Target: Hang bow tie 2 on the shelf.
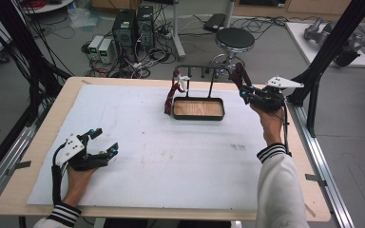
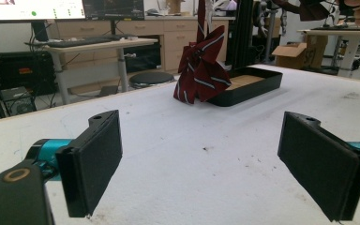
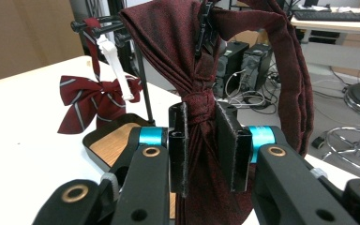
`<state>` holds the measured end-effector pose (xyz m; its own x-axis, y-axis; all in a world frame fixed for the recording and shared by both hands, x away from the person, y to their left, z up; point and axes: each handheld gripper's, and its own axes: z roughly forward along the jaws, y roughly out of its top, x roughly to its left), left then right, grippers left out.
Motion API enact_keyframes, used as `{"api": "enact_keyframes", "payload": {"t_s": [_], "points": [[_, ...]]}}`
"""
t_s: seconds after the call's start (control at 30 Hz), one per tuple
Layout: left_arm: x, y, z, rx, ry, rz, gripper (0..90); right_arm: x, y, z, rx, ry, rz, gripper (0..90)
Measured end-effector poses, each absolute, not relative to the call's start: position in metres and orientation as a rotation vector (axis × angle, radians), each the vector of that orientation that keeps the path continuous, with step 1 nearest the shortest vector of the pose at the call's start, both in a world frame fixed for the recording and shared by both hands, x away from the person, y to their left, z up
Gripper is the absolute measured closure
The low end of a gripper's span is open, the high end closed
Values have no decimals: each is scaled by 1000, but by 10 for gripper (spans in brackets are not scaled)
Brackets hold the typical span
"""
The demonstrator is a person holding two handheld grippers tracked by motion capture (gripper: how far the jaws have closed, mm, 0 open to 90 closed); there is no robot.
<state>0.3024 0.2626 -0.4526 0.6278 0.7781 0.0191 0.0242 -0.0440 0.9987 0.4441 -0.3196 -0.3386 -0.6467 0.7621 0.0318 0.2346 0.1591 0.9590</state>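
1. The right gripper was clamped on the dark red tie at its knot.
2. That tie hung at the right end of the black rack.
3. The left gripper, well short of the rack, gaped with nothing held.

- Between my right gripper jaws: dark red tie, woven cloth, fine matt grain, gathered in folds.
- My jaw pads: matt black, slightly rough facing; blue anodised metal behind them.
- Left of that gripper: striped bow, red cloth with grey bands, on a glossy white plastic clip.
- Below it: tray, black rim, wood-grain floor.
- Ahead of my left gripper: table cover, white, matt, scuffed.
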Motion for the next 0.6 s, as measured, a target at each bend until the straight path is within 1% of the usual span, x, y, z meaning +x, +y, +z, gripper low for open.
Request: {"api": "enact_keyframes", "payload": {"t_s": [0.6], "points": [[302,262,-453,1506,705,699,144,447,-299,-345,914,2005,1546,756]]}}
